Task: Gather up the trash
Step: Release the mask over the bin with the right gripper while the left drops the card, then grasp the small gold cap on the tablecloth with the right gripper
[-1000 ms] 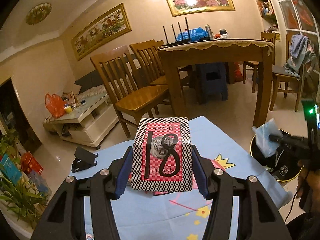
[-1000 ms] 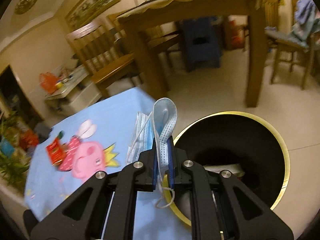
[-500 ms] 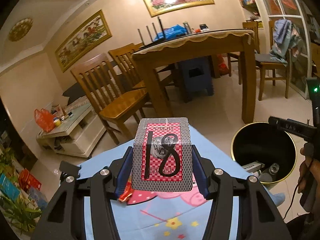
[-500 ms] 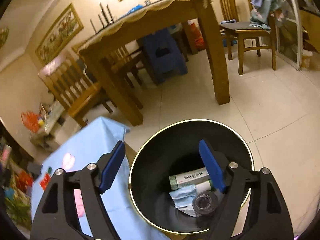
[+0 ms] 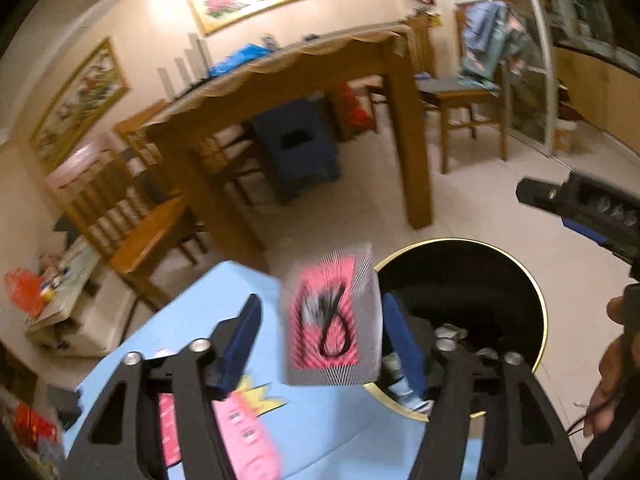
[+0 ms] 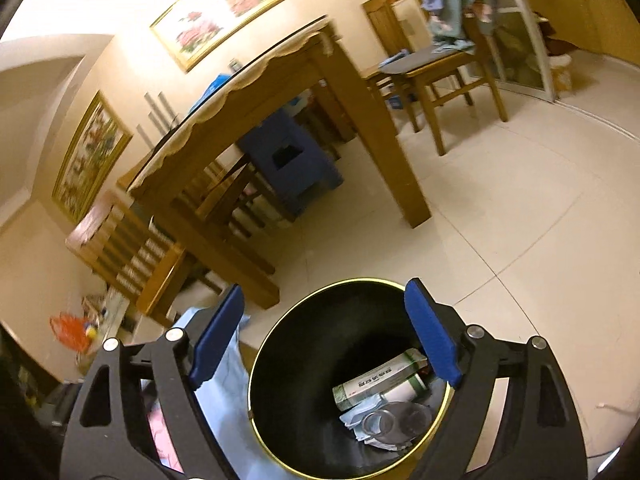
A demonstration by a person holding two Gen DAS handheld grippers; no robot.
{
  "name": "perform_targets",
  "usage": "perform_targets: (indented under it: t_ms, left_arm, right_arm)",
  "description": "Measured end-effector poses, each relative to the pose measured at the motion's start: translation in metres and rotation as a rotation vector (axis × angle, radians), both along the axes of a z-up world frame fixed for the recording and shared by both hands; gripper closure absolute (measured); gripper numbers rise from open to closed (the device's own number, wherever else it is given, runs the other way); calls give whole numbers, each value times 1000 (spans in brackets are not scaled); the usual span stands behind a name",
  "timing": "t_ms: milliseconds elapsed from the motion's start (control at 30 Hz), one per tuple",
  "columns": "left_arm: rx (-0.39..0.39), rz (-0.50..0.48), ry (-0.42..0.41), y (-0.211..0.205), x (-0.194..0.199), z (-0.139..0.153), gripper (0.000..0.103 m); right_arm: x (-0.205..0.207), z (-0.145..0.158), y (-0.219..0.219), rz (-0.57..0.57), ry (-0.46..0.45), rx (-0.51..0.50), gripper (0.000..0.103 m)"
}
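My left gripper has just spread open; the pink-and-grey patterned card box drops free beside the gold-rimmed black bin. Right gripper open, empty, mask binned.

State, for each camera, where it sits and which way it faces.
Left wrist: sits on the left gripper, faces the card box and the bin; shows its fingers, the right gripper, a hand.
Right wrist: sits on the right gripper, faces down into the bin; shows its fingers.
Shared: bin, dining table.
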State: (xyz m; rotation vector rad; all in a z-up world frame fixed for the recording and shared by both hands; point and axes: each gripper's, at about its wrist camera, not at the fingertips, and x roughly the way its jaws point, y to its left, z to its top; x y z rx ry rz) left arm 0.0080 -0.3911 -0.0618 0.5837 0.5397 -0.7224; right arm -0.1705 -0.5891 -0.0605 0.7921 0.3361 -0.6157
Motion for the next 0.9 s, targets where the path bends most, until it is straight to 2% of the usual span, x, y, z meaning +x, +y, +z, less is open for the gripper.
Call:
perform_targets:
  t_ms: [167,300,467,767,900]
  left_arm:
    - [12,-24,75,-12,2,-14,31]
    - [0,-9,57,2,-1,-9,25]
    - [-29,12,39,23,-6,7,25]
    - [-86,90,37,88,-6,30,19]
    - [-103,184,57,144,3,25,14]
  right_arm:
    - [-3,0,-4,-7,8,-5,19]
    - [5,-1,2,7,37,-23,18]
    - [25,3,16,34,96,-85,17]
    - [72,8,64,117,223,-256,13]
    - [105,4,100,261,277,-345,11]
